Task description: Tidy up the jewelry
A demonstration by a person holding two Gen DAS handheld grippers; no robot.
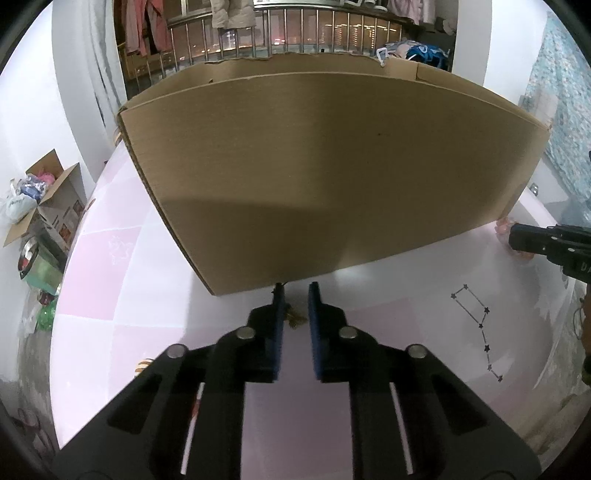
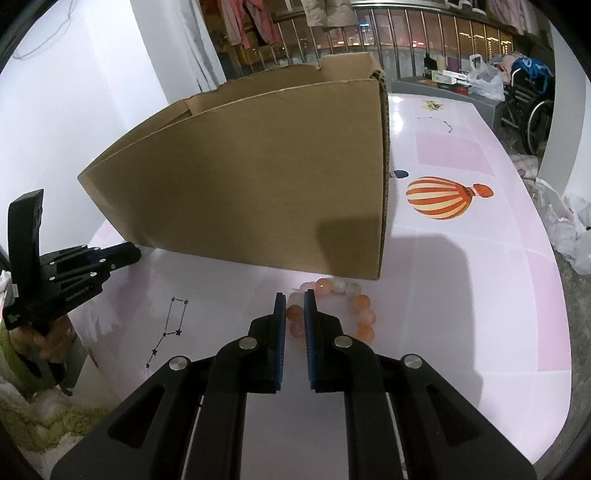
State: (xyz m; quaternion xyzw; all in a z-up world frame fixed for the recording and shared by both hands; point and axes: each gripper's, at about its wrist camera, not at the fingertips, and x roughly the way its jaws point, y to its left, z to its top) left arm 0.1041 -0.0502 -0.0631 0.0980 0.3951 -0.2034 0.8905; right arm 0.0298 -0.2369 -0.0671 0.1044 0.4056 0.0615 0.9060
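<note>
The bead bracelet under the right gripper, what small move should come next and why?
Probably close the right gripper: its fingers straddle beads on the near-left side of the bead bracelet, which lies flat on the table beside the cardboard box, not yet gripped.

We note a pink-checked table [image 2: 461, 258], white walls [image 1: 33, 122] beside it, and beyond it a metal railing [image 1: 288, 33] hung with clothes [image 1: 142, 26] against night city lights.

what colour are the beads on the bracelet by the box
Orange, pale pink and milky white beads on the bracelet, clearest in the right wrist view.
</note>
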